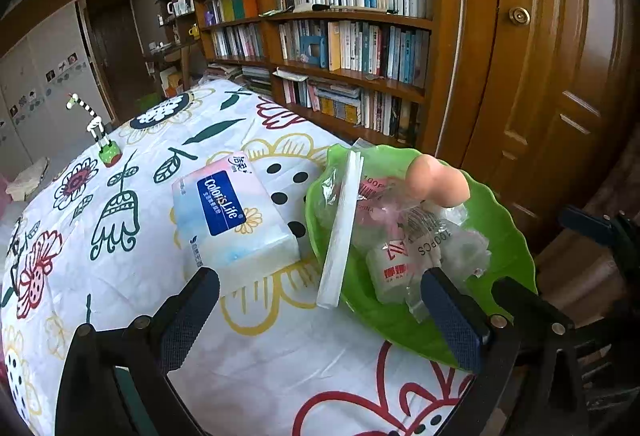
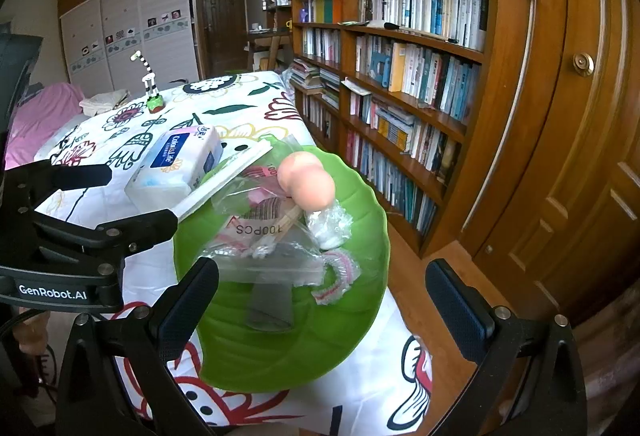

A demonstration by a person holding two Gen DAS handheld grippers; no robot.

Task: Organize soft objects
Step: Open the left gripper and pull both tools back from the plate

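A green leaf-shaped plate sits at the table's right edge. It holds a peach-coloured makeup sponge, clear plastic bags of cotton items and a long white pack that leans over its left rim. A pack of ColorisLife tissues lies on the cloth left of the plate. My left gripper is open and empty, low over the plate's near-left rim. My right gripper is open and empty above the plate's near side.
A striped giraffe figurine stands at the table's far side. The table is covered by a floral cloth. A wooden bookcase and a wooden door stand close on the right.
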